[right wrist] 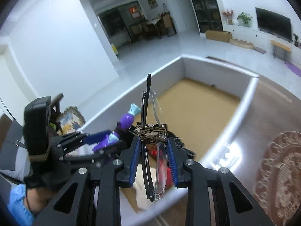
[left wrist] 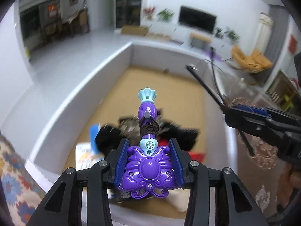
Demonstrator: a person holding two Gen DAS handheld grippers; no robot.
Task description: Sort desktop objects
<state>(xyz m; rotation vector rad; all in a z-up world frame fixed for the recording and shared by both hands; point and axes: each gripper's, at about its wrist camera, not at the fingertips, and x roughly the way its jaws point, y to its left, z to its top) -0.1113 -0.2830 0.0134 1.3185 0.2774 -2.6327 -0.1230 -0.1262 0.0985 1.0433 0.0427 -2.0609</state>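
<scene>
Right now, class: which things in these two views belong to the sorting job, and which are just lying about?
Belongs to the job:
- purple toy, gripped by the left gripper
- folded glasses, gripped by the right gripper
- white-walled box, with a jumble of items already inside

Just lying about:
- television
- cardboard carton
- patterned rug

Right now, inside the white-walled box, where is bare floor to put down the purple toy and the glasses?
The far half of the box, its brown floor up to the far white wall, is bare. The near end is crowded with a heap of dark items, a red thing and a blue box.
</scene>
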